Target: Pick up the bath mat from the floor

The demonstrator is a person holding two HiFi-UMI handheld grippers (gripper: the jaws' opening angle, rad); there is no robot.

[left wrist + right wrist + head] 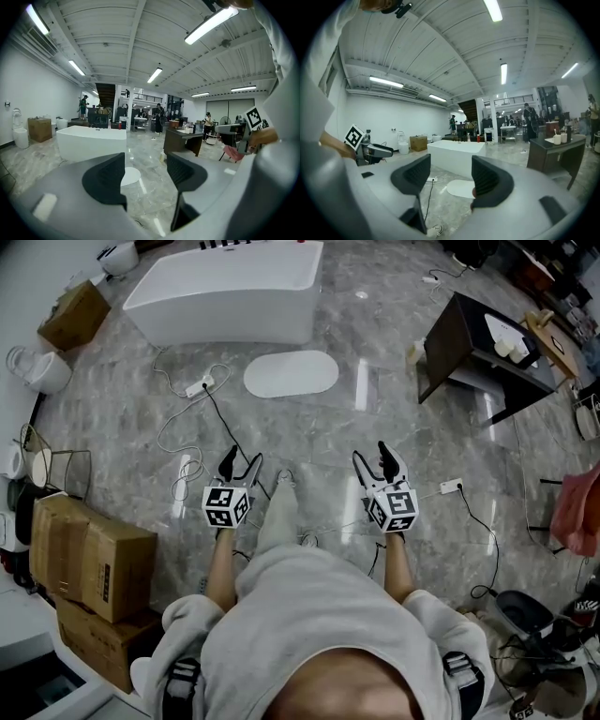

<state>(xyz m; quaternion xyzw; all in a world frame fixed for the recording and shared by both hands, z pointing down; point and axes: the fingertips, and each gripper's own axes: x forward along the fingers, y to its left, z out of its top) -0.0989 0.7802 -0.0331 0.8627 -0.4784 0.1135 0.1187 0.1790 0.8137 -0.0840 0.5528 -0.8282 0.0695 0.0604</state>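
Lying flat, the bath mat [291, 373] sits beside the bathtub [216, 322].

The grey marbled floor [356, 427] carries a white oval bath mat [291, 373], which lies flat well ahead of both tools and roughly midway between them. Just beyond the mat stands a white bathtub [225, 292]. A white power strip [199, 387] with a looped cable lies ahead of the left tool [240, 463]. Stacked cardboard boxes [94, 568] sit to that tool's left. A dark tabletop [469, 334] on its frame stands ahead and to the right of the right tool [375, 460], and a small white plug [450, 487] lies near that tool's right side.
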